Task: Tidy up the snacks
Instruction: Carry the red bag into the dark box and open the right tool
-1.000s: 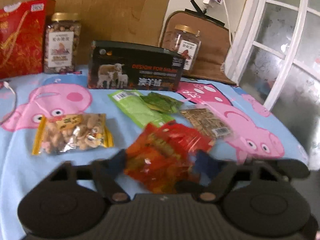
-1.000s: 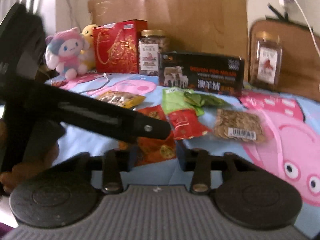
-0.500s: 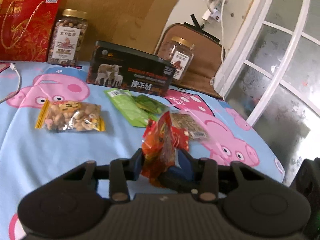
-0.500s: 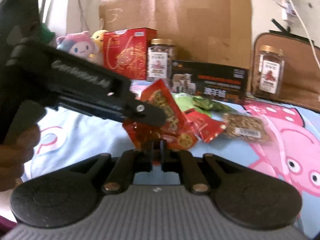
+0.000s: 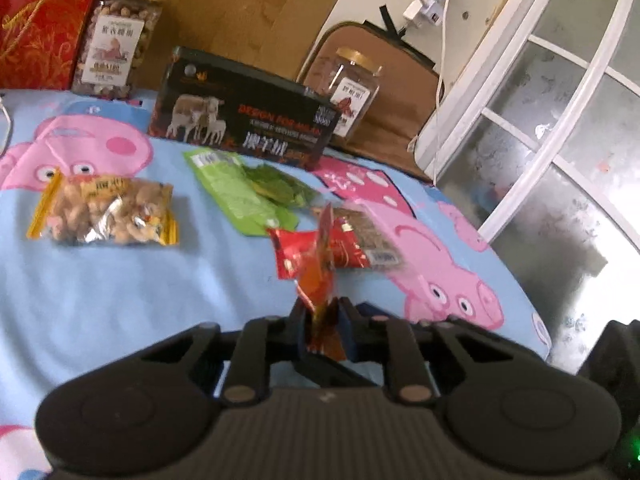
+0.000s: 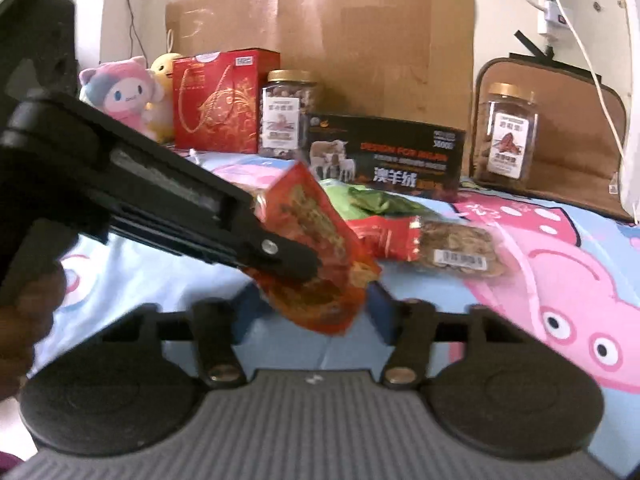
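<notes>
I see a crinkled orange-red foil snack packet (image 5: 318,280) held edge-on and upright in the left gripper (image 5: 322,320), lifted clear of the blue cartoon-pig bedsheet (image 5: 120,280). Its fingers are closed down to a narrow gap, pinching the packet's lower edge. From the right wrist view the same packet (image 6: 316,248) shows its printed face, tilted, with the left gripper's black arm reaching in from the left and clamping it. The right gripper (image 6: 310,312) sits just below the packet with its blue-padded fingers (image 6: 380,308) spread wide on either side; whether they touch the packet I cannot tell.

On the sheet beyond lie a smaller red foil pouch (image 5: 308,248), a clear bag of brown seeds (image 5: 368,236) just right of it, a flat green pouch (image 5: 236,196), and a yellow-edged bag of peanuts (image 5: 104,212) to the left. At the far edge stand a long black box with sheep pictures (image 5: 244,120) and two clear gold-lidded jars (image 5: 116,40).
</notes>
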`<state>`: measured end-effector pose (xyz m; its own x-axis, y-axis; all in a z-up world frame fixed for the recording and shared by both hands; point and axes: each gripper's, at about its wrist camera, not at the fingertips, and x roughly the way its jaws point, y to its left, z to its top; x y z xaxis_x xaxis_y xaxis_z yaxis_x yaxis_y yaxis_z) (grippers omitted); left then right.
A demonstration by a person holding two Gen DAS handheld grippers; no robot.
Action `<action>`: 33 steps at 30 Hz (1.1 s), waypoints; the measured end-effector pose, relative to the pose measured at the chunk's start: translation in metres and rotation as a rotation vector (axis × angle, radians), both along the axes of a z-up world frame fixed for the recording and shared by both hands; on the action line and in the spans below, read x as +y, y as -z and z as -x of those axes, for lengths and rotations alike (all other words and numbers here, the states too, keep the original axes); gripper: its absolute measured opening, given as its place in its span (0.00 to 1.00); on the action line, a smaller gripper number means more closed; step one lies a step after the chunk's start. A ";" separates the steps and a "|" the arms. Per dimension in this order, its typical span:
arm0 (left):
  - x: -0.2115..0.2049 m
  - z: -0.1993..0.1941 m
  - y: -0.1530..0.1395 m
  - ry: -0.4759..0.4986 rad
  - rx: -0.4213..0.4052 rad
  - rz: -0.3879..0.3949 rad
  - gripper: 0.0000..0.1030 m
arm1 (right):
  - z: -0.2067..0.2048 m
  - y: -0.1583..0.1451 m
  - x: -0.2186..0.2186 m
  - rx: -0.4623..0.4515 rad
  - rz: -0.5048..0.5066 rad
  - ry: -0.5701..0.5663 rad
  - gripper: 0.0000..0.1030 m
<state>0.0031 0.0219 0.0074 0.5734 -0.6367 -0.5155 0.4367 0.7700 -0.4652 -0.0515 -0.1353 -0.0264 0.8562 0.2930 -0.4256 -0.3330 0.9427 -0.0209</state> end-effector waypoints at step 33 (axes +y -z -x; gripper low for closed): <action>0.018 -0.140 -0.057 -0.276 -0.128 0.025 0.29 | -0.081 -0.050 0.000 -0.248 0.028 0.077 0.31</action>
<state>0.1430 0.0398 0.0649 0.7857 -0.4594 -0.4142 0.2691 0.8568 -0.4398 0.0293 -0.1354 0.0239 0.9546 0.2139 -0.2073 -0.2417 0.9630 -0.1195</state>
